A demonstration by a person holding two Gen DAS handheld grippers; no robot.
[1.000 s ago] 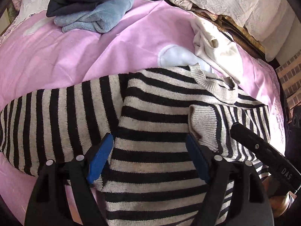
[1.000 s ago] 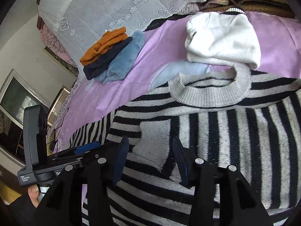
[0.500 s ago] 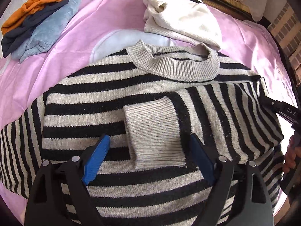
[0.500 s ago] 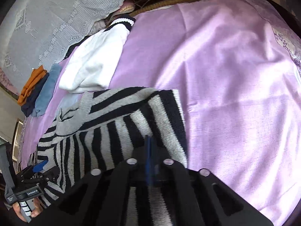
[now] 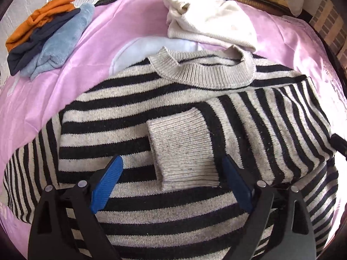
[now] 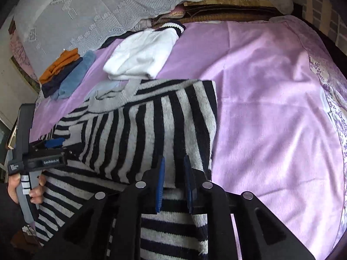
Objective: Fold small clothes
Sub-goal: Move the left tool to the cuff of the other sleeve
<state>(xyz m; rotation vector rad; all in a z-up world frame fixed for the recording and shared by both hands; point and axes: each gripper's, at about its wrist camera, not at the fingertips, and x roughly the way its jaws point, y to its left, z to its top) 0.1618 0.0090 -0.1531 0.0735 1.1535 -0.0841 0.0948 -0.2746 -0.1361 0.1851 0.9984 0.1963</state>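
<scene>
Left gripper [image 5: 171, 184] jaws wide and opening, nothing pinched; the grey cuff [image 5: 183, 149] of the folded-in sleeve lies between the blue pads. Right gripper [image 6: 174, 184] jaws narrow, opening, over the sweater's folded right edge; can't tell if the pads touch the knit. Striped sweater [image 5: 134, 117] lies flat on the pink bedspread [image 6: 271, 108]. White garment [image 5: 208, 19] past the collar, folded stack [image 5: 45, 36] far left.
</scene>
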